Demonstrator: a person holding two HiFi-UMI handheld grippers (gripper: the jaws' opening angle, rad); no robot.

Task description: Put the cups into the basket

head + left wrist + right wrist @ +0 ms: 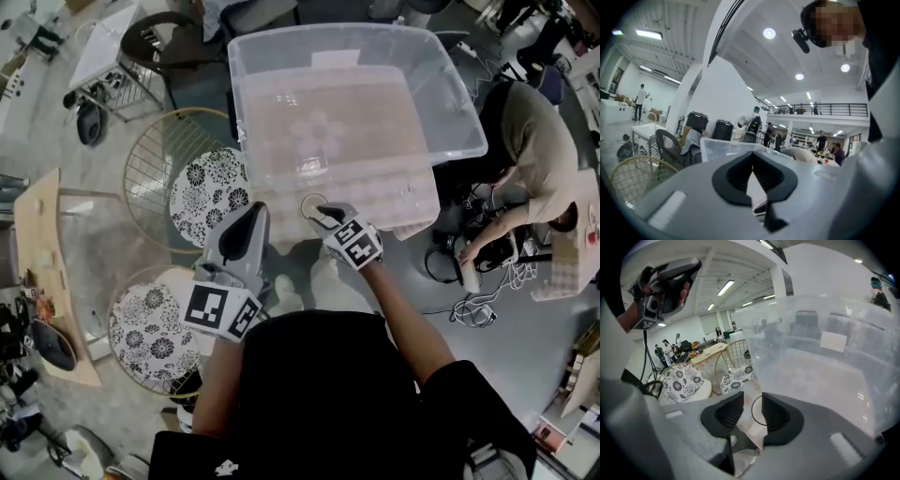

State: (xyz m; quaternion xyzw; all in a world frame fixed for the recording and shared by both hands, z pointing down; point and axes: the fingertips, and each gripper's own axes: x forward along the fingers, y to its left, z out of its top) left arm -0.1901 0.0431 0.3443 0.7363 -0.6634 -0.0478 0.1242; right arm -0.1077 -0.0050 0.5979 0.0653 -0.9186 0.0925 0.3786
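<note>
The right gripper (321, 216) points down at the table (394, 214). Its jaws stand apart around a thin dark ring that I take to be the rim of a clear cup (756, 412), and the pads do not press on it. The cup stands just in front of the basket (455, 108) (a big see-through tub), not in it. The left gripper (751, 159) hangs level beside it, jaws together on nothing that shows.

The cup looks light and is hard to see, so an off-centre close could tip it or nudge it toward the table's near edge. A hard squeeze might buckle it and let it slip. The tub's wall is high, so a low carry could catch the rim.

The marker cube (354, 244) bears only black-and-white squares; the white label (833, 341) on the tub is too blurred to read, and no brand shows
</note>
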